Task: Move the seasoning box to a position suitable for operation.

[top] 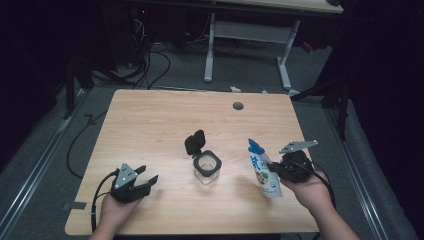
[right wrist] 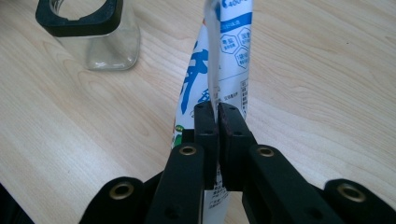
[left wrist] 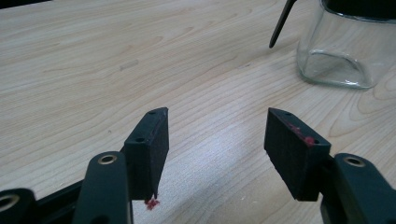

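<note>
Landmark: the jar, standing open-mouthed at mid-table, lid flipped up behind its rim.

Left of the jar: left gripper rests low on the table, jaws standing apart with nothing between them; in its own view the jar's glass corner lies ahead and to one side, well apart.

Right of the jar: pouch, upright, long axis near vertical and leaning slightly, blue cap on top; right gripper is clamped on its side seam, jaws pinched almost together on the thin film.

Judgement: the right hand is nearer; the pouch must travel leftward and tip its cap over the jar mouth.
</note>
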Demonstrator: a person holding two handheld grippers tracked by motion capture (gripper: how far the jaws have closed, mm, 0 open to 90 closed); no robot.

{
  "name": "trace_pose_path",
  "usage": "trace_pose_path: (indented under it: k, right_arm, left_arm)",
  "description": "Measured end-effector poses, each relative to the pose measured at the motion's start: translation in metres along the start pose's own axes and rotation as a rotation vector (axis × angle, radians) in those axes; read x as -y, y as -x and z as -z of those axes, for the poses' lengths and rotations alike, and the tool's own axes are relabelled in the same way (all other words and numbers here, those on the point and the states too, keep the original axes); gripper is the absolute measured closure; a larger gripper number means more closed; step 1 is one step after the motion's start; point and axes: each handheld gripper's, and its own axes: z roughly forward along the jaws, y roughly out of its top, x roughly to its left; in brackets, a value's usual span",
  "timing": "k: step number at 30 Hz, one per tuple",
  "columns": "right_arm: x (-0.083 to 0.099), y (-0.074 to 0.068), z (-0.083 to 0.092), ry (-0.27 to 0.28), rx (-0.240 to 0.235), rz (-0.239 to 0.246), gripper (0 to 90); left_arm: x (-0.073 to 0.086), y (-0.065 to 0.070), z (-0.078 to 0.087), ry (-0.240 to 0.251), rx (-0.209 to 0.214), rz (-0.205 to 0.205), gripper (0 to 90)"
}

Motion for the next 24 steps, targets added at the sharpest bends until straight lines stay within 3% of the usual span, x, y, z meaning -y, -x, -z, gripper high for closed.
trace_pose_path:
  k: [24]
  right_arm:
    - [-0.0077, -0.0070, 0.0046, -0.111, -0.017, 0.033, 89.0]
  left_arm:
    - [0.0037, 0.0074, -0.0007, -0.009, 0.034, -0.007, 40.6]
